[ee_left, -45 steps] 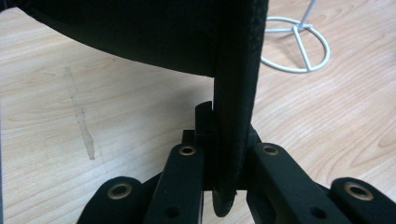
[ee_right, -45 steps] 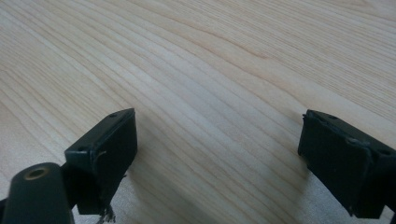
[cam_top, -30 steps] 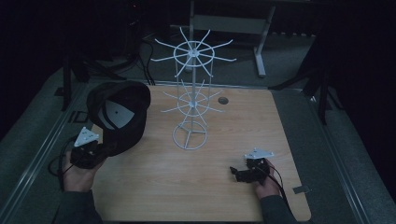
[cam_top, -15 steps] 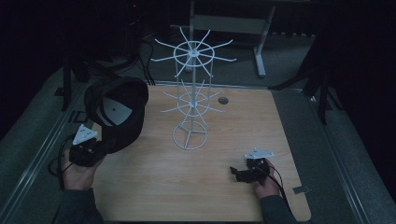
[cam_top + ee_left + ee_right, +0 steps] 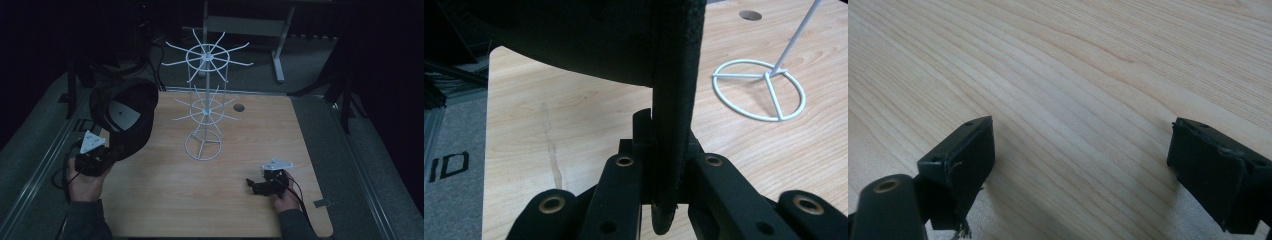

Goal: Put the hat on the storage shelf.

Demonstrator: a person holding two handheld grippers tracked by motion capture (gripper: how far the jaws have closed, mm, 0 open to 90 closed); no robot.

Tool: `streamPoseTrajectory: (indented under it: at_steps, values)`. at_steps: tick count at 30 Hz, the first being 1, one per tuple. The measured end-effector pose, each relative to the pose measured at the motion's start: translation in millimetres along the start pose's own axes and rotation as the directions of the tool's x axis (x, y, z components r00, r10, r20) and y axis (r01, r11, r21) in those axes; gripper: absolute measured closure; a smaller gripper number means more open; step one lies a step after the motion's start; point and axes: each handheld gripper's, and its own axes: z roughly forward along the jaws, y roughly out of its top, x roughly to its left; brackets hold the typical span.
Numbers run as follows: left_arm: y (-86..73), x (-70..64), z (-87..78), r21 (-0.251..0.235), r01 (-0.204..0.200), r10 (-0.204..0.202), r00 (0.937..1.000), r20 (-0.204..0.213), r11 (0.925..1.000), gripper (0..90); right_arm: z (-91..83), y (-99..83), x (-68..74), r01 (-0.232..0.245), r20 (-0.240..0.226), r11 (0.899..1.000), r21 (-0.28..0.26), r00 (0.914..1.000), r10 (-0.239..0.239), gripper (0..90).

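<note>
A black cap (image 5: 131, 99) hangs lifted over the table's left edge, its inside with a pale label turned towards the high view. My left gripper (image 5: 111, 151) is shut on the cap's brim (image 5: 670, 100), which stands on edge between the jaws in the left gripper view. A white wire hat stand (image 5: 205, 100) with two rings of hooks rises at the table's middle; its round base (image 5: 759, 90) lies to the right of the cap. My right gripper (image 5: 252, 186) rests low at the front right, its jaws wide open (image 5: 1083, 155) over bare wood.
The wooden table (image 5: 225, 210) has a small round hole (image 5: 239, 107) behind the stand. Grey carpet and metal rails flank both sides. A desk frame (image 5: 277, 50) stands in the dark behind the table.
My left gripper has drifted slightly to the left with the cap in it. The right gripper has stayed where it was.
</note>
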Motion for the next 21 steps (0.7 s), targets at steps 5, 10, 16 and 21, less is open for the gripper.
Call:
streamPoseTrajectory:
  at_steps: [5,10,16,21]
  values:
    - [2.6,-2.3,-1.1,-0.009,-0.002,0.002,1.0,-0.004,1.0,86.6,0.0,0.0,-0.1,0.001,0.0,1.0,0.0,1.0,-0.001,11.7]
    - [5.8,-5.1,-2.3,-0.013,-0.012,0.011,0.9998,-0.019,0.9998,86.6,0.0,0.0,0.0,0.0,0.0,1.0,0.0,1.0,0.0,11.7]
    - [9.6,-8.8,-3.4,-0.022,-0.025,0.024,0.999,-0.039,0.9994,86.6,0.1,0.0,0.1,-0.001,0.0,1.0,-0.001,1.0,0.001,11.7]
    - [11.3,-9.8,-2.8,-0.031,-0.018,0.017,0.9991,-0.038,0.9994,86.6,0.0,0.0,0.2,-0.003,-0.001,1.0,0.0,1.0,0.003,11.7]
